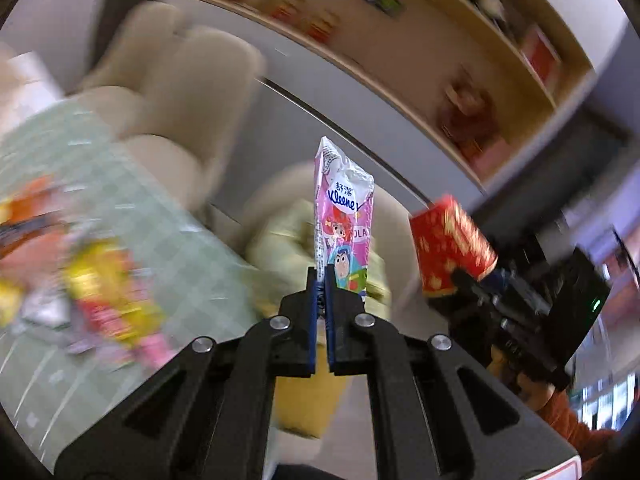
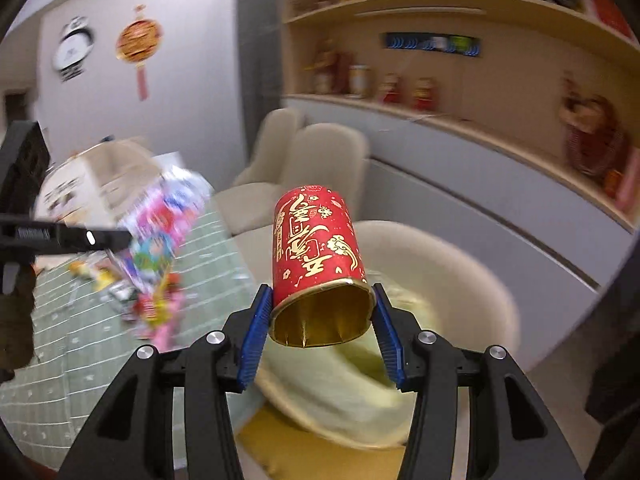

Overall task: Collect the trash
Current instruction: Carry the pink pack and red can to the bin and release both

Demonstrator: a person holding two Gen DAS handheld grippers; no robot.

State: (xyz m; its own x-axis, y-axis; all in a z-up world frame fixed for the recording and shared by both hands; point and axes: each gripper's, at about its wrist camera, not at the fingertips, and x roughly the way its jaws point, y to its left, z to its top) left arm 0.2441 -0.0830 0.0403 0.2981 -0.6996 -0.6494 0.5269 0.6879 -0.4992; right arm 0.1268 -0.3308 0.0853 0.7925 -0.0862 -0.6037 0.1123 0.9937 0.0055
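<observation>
left tool (image 1: 321, 276) pinches my pink crinkled plastic tissue wrapper (image 1: 346, 216); right tool (image 2: 322, 308) clamps my red-and-gold paper cup (image 2: 316, 248), which could crumple and slip.

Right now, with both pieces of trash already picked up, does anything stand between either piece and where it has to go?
Cannot tell: no bin shows in either view. The left gripper pinches the tissue packet; the right gripper clamps the red paper cup. Both hang clear above the table.

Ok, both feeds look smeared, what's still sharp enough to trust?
Left wrist view: the left gripper and its pink tissue pack are crisp; table litter and shelves smear. Right wrist view: the right gripper and red paper cup are sharp; background blurred, edges fisheye-bent.
</observation>
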